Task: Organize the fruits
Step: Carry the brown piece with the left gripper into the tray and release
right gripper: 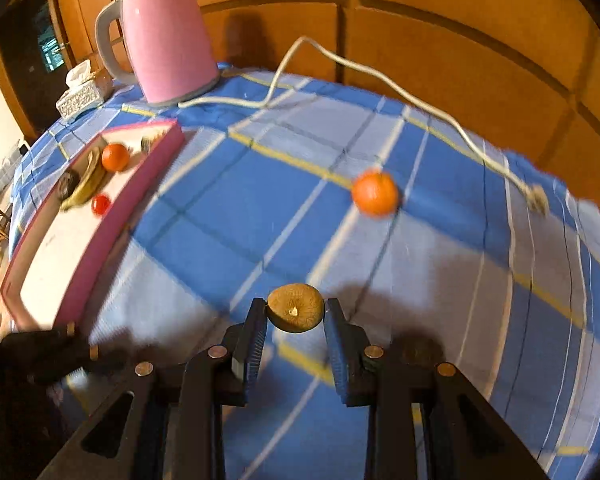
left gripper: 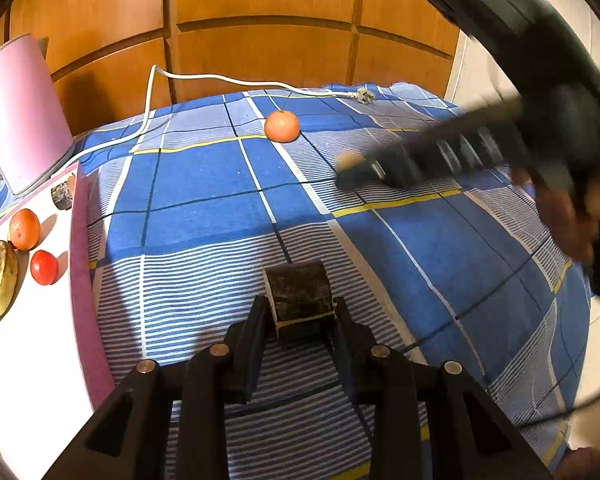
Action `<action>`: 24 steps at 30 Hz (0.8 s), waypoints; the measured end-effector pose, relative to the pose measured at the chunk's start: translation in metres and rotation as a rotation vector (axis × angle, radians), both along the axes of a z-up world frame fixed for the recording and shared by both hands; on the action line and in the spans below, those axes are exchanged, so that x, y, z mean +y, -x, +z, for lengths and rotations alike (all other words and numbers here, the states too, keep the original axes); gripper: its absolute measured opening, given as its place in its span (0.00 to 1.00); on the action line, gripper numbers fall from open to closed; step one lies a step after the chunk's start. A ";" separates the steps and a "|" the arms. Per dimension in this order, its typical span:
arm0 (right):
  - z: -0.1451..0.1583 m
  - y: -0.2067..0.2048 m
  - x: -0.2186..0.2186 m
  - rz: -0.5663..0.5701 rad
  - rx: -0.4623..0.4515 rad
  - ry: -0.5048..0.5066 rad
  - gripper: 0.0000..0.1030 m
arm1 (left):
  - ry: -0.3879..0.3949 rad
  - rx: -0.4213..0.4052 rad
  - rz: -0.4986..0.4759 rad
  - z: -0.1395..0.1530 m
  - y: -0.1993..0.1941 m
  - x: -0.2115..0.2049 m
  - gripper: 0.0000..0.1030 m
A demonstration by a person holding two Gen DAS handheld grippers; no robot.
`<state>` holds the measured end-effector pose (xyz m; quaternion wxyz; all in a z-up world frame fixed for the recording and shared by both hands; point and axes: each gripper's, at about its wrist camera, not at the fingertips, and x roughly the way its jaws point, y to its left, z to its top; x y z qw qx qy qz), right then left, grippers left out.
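Left gripper [left gripper: 302, 310]: jaws closed on a dark, rough-skinned chunk [left gripper: 300, 294] with a pale cut edge, held above the checked cloth [left gripper: 204, 184]. What fruit it is, I cannot tell.

Right gripper [right gripper: 296, 312]: jaws closed on a round brown fruit [right gripper: 296, 307], its stem end facing the camera; both pads press its sides. It hangs clear of the cloth. The right wrist view is motion-blurred; in the left wrist view the right gripper shows as a dark smear at the right, over the cloth.

Tray [left gripper: 82, 280]: pink rim, white floor, at the left edge of the table. In it lie an orange [left gripper: 25, 229], a small red fruit [left gripper: 44, 267] just beside it, a browned banana [left gripper: 0, 288] alongside both, and a dark chunk [left gripper: 62, 196] at the far end. A further dark item sits at the tray's near left, mostly cut off.

Loose orange [left gripper: 282, 126] rests on the cloth at the far side, well apart from the tray and from both grippers.

Pink kettle [right gripper: 166, 38] stands behind the tray. Its white cord [left gripper: 220, 78] loops across the far cloth, the plug [left gripper: 365, 96] lying unplugged beyond the loose orange. A tissue box [right gripper: 83, 94] sits left of the kettle
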<state>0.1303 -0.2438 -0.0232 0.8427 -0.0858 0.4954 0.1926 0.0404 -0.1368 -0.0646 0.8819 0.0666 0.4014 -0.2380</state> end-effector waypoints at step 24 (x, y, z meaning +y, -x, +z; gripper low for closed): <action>-0.033 0.037 -0.016 -0.154 0.011 -0.127 0.28 | 0.266 -0.003 0.277 0.085 -0.012 0.123 0.25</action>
